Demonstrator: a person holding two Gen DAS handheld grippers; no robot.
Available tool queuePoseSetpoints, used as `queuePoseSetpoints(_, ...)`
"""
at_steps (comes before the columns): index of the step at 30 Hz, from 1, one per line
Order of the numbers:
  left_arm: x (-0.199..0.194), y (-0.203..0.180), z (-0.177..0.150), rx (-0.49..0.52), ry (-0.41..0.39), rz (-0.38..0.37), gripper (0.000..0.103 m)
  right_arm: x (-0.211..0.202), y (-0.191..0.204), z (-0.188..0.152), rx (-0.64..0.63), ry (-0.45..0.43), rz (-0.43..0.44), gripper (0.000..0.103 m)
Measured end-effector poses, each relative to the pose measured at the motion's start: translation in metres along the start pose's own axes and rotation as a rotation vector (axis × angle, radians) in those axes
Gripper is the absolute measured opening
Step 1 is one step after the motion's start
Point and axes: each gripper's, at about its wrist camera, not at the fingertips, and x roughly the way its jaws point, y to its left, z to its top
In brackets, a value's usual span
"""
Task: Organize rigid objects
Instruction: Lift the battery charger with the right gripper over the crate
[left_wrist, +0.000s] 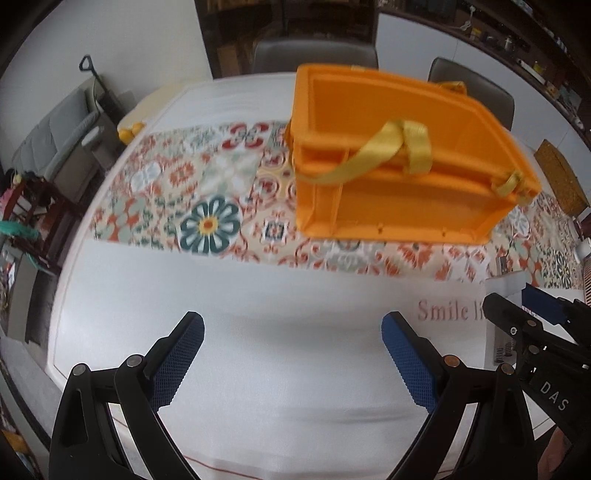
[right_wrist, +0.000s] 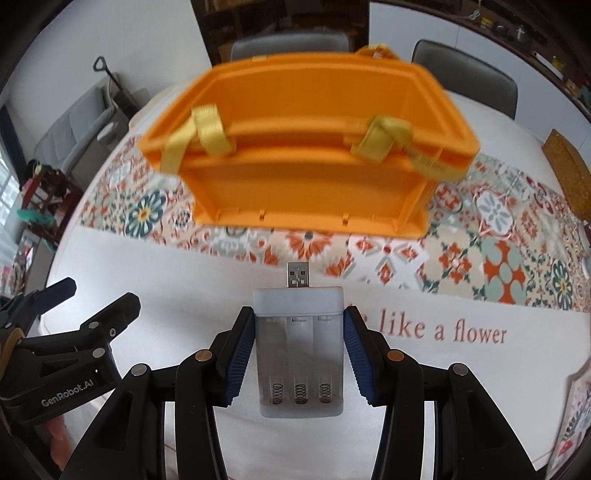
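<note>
An orange plastic box (left_wrist: 399, 155) (right_wrist: 314, 147) with yellow strap handles (left_wrist: 369, 155) stands open-topped on the patterned runner at the far side of the table. My right gripper (right_wrist: 299, 332) is shut on a white USB battery charger (right_wrist: 300, 354), pads pressing its two long sides, empty battery bays facing up and the plug (right_wrist: 298, 275) pointing toward the box. It hangs above the white cloth, short of the box. My left gripper (left_wrist: 291, 343) is open with nothing between its blue pads. In the left wrist view the right gripper (left_wrist: 535, 332) shows at the right edge.
The table carries a white cloth (left_wrist: 280, 295) with red lettering and a floral tile-pattern runner (left_wrist: 207, 206). Grey chairs (left_wrist: 314, 55) stand behind the table. A woven mat (right_wrist: 569, 173) lies at the right edge. A sofa and clutter stand beyond the left edge.
</note>
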Motion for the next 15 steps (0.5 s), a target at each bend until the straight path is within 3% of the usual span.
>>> queuePoseSetpoints(15,-0.038,-0.006,0.043,0.014,-0.118,-0.017,0.098,-0.047,-0.010,0.037,0.037,-0.157,0.016,0.049)
